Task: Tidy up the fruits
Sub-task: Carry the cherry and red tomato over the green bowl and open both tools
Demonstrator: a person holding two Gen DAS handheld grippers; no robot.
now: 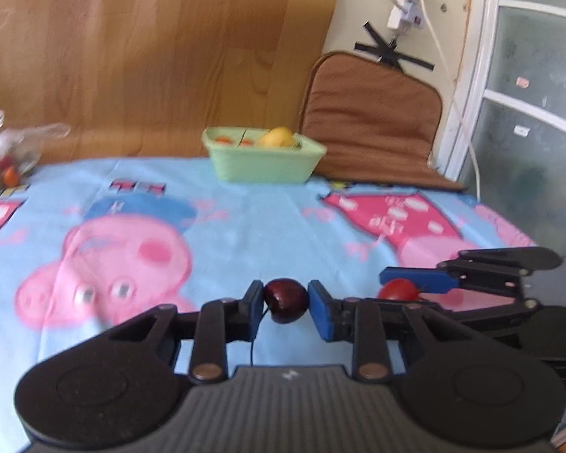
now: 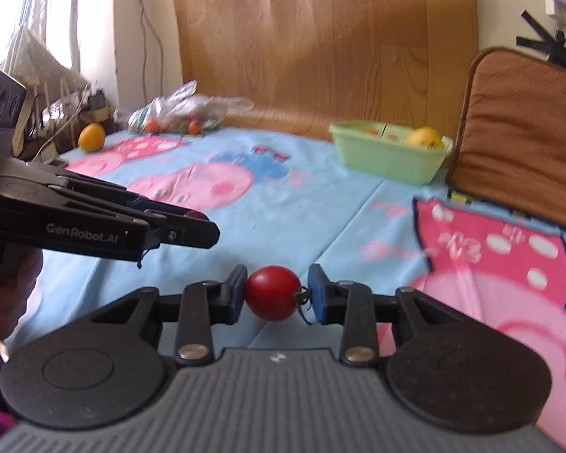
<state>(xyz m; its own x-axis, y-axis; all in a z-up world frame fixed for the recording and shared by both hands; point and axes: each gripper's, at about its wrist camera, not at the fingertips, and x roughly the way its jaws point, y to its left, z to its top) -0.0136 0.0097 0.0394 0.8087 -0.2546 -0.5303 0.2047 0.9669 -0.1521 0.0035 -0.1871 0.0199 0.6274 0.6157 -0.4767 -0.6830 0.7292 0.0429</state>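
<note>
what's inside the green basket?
Green basket: a yellow fruit at its right end, small orange-red pieces left of a divider. The near wall hides everything lower; count unclear.
</note>
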